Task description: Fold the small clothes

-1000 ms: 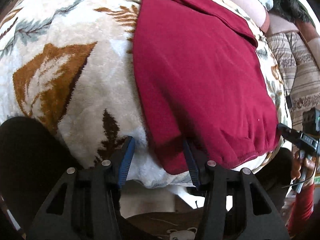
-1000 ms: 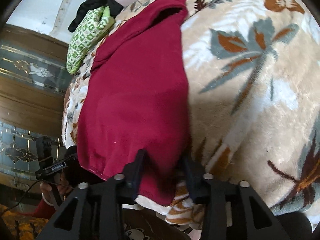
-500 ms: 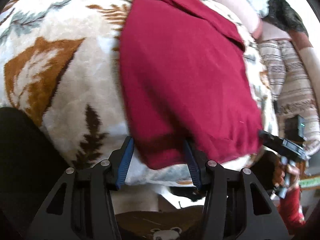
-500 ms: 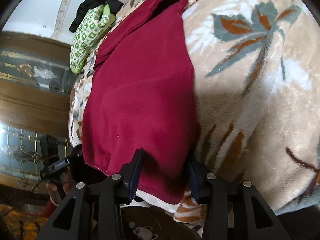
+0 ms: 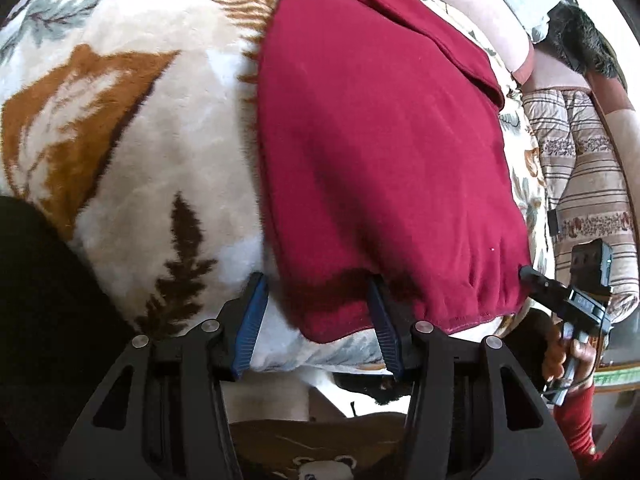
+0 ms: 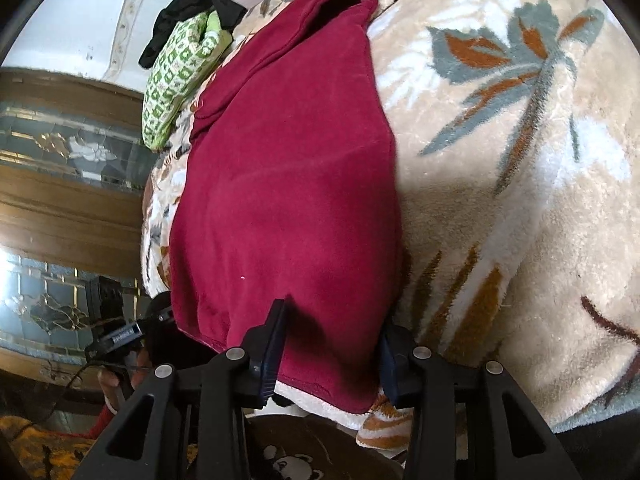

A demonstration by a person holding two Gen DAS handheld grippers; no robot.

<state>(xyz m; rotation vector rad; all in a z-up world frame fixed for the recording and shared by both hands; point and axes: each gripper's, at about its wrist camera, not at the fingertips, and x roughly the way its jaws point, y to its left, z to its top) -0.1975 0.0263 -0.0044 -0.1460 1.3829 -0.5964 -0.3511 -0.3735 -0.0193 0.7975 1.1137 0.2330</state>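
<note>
A dark red garment [image 5: 380, 140] lies flat on a cream blanket with leaf prints [image 5: 120, 120]. Its hem faces me. My left gripper [image 5: 318, 312] stands open astride the hem's left corner: one blue pad rests on the blanket, the other on the red cloth. In the right wrist view the same garment [image 6: 288, 180] runs away from my right gripper [image 6: 332, 344], which is open astride the hem's right corner, flat cloth between its fingers. Each view shows the other gripper: the right one [image 5: 568, 300], the left one [image 6: 120, 334], both hand-held at the hem's far end.
A green patterned cloth [image 6: 176, 80] and a black cloth [image 6: 188, 8] lie at the blanket's [image 6: 520, 200] far left edge. A striped quilt [image 5: 588, 184] lies to the right. Wood and glass panelling [image 6: 60, 200] stands on the left. The blanket's edge drops off just under both grippers.
Both grippers have slid further over the hem, so each red corner now sits deeper between the fingers. The garment itself lies where it was.
</note>
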